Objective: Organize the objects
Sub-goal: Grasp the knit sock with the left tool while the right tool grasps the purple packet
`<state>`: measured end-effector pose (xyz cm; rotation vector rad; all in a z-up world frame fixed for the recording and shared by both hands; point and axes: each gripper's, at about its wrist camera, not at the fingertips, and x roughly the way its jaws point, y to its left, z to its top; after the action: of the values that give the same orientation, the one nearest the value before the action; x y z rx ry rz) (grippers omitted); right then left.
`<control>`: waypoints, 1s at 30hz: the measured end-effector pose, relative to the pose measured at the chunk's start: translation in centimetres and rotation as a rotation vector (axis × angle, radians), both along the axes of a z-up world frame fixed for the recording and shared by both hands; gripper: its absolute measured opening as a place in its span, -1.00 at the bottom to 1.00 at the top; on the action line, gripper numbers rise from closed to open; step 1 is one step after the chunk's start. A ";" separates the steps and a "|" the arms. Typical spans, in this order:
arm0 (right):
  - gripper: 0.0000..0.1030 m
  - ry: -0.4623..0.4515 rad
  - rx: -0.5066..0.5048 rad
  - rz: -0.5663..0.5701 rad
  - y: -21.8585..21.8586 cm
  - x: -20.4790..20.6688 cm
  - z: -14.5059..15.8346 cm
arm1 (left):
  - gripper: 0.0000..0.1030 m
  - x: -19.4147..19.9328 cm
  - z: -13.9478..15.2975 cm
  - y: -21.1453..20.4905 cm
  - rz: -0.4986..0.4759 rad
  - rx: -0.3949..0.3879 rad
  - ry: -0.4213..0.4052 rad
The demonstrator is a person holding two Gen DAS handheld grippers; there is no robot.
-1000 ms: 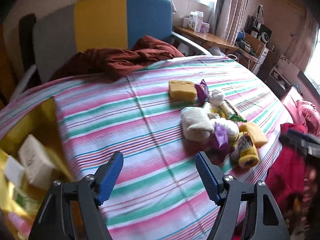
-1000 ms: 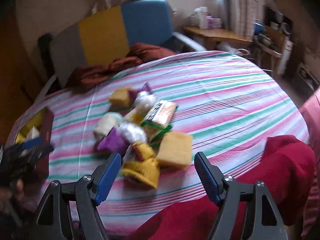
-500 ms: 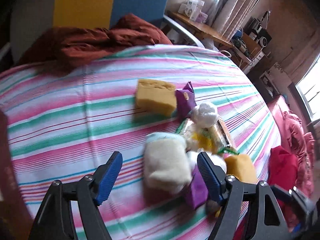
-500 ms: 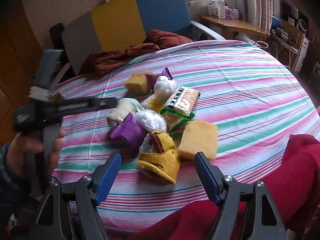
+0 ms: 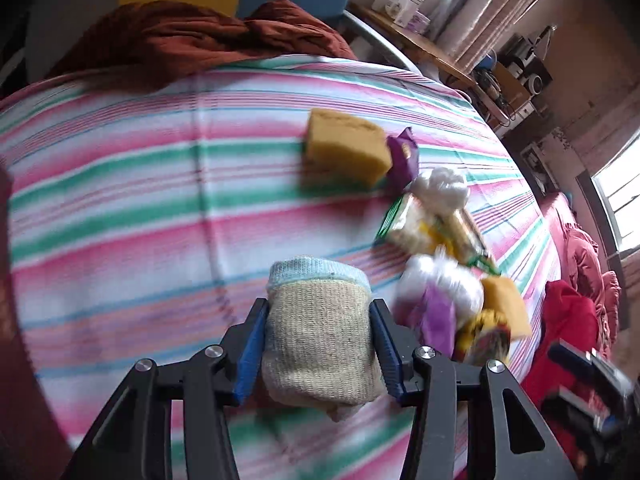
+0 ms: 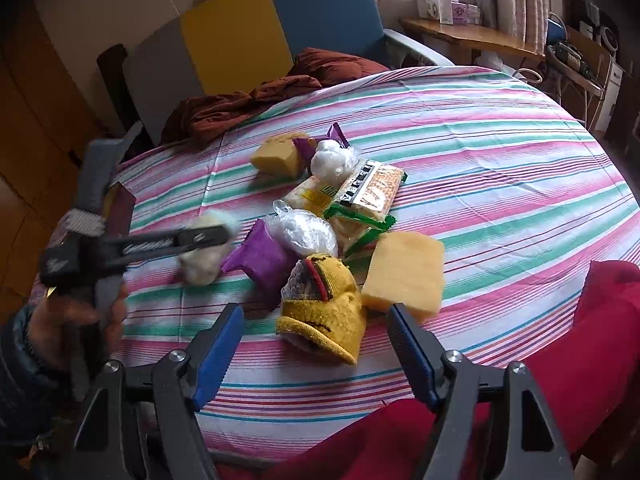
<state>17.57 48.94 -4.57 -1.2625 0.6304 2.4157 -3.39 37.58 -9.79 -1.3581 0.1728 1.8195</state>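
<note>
A pile lies on the striped tablecloth (image 6: 500, 168): two yellow sponges (image 6: 280, 156) (image 6: 404, 276), purple packets (image 6: 260, 260), white plastic bundles (image 6: 306, 232), cracker packs (image 6: 374, 190) and a yellow sock (image 6: 324, 308). My left gripper (image 5: 319, 304) is closing its jaws on a beige rolled sock (image 5: 320, 344) with a light blue cuff; both blue pads press its sides. From the right wrist view the left gripper (image 6: 216, 236) grips that sock (image 6: 204, 264) at the pile's left edge. My right gripper (image 6: 315, 314) hangs open just above the yellow sock, nothing between its fingers.
A maroon cloth (image 6: 256, 104) lies at the table's far edge in front of a yellow and blue chair (image 6: 320, 12). A dark red box (image 6: 120, 208) sits at the left edge. Red fabric (image 6: 580, 360) covers the near right. A wooden desk (image 6: 472, 36) stands behind.
My left gripper swung from the box side over to the pile, dropped around the beige sock and its jaws narrowed onto it. The right gripper has stayed over the yellow sock.
</note>
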 end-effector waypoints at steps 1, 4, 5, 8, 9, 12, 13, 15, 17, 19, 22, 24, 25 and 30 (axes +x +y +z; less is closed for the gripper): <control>0.45 -0.007 0.004 0.001 0.0 -0.1 0.0 | -0.01 0.5 0.2 -0.7 -0.003 -0.009 0.021; 0.45 -0.029 0.010 0.012 -0.2 -0.4 -0.1 | -0.01 2.4 0.5 -2.6 -0.027 -0.030 0.089; 0.45 -0.034 0.009 0.012 -0.2 -0.4 -0.1 | -0.01 3.1 0.6 -3.2 -0.032 -0.039 0.110; 0.45 -0.062 0.026 0.008 -0.3 -0.7 -0.2 | -0.01 4.7 0.6 -4.9 -0.037 -0.042 0.150; 0.45 -0.073 0.042 0.016 -0.6 -0.9 -0.1 | -0.01 4.7 0.6 -5.3 -0.033 -0.040 0.153; 0.45 -0.080 0.060 0.069 -1.8 -2.1 0.4 | -0.01 5.0 0.6 -6.9 -0.019 -0.031 0.146; 0.44 -0.079 0.074 0.099 -2.4 -2.9 0.7 | -0.01 5.1 0.6 -7.5 -0.012 -0.029 0.140; 0.33 -0.083 0.110 0.176 -3.7 -4.4 1.0 | -0.01 5.2 0.5 -8.4 -0.007 -0.023 0.137; 0.27 -0.109 0.155 0.253 -4.8 -6.3 0.9 | -0.01 5.4 0.4 -9.1 -0.009 -0.018 0.142; 0.20 -0.163 0.198 0.326 -5.5 -8.2 0.0 | -0.01 5.7 0.5 -9.5 -0.012 -0.016 0.149; 0.13 -0.257 0.230 0.379 -5.5 -10.7 -2.1 | -0.01 5.9 0.5 -9.9 -0.009 -0.008 0.150; 0.01 -0.330 0.200 0.385 -4.7 -12.0 -3.4 | 0.00 5.8 0.4 -9.9 -0.007 -0.007 0.150; 0.01 -0.345 0.191 0.390 -4.3 -12.4 -3.8 | 0.00 5.8 0.4 -9.9 -0.005 -0.005 0.146; 0.01 -0.343 0.177 0.382 -3.2 -13.9 -4.6 | 0.02 5.7 -0.1 -10.2 0.003 0.012 0.112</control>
<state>3.62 45.74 -9.14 -1.7917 0.0792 2.3800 2.34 27.38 -9.93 -1.2499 0.2186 1.8975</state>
